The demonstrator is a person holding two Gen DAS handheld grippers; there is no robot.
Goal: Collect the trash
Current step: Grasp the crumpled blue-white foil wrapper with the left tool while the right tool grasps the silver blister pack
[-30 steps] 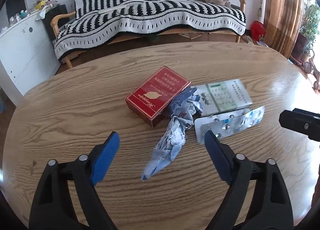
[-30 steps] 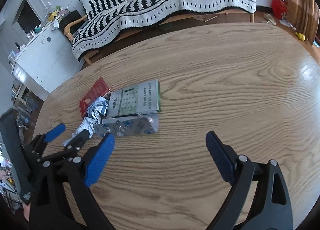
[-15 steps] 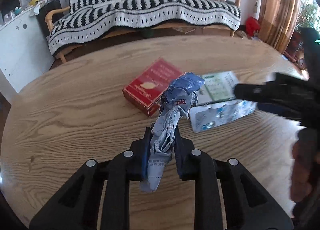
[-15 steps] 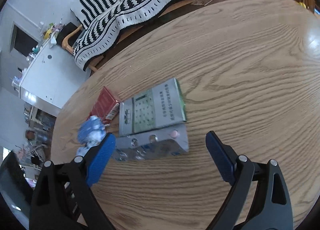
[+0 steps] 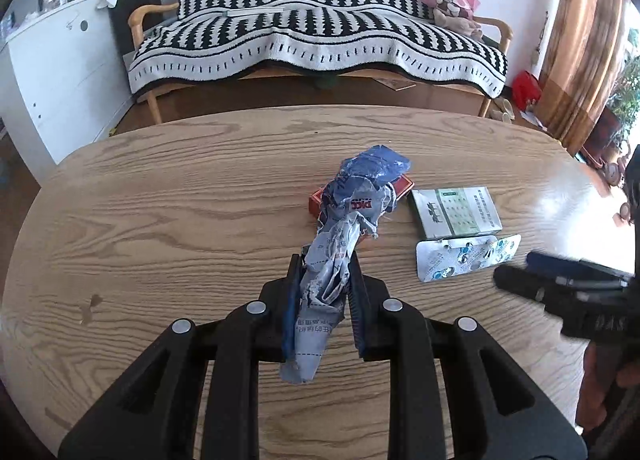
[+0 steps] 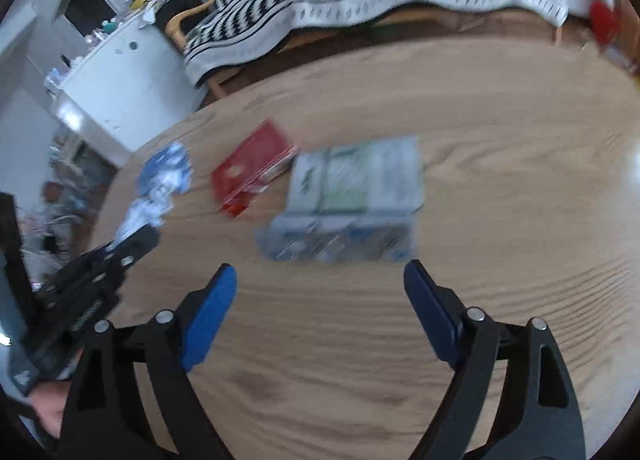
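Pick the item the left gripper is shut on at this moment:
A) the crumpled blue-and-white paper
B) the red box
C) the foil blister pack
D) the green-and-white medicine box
A: in the left wrist view the left gripper pinches the crumpled blue-and-white paper, while the red box, the foil blister pack and the green-and-white medicine box lie on the table.

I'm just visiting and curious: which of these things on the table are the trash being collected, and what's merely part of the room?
Trash:
crumpled wrapper, clamped in left gripper
red box
green-and-white box
blister pack

Just there:
table
striped sofa
white cabinet
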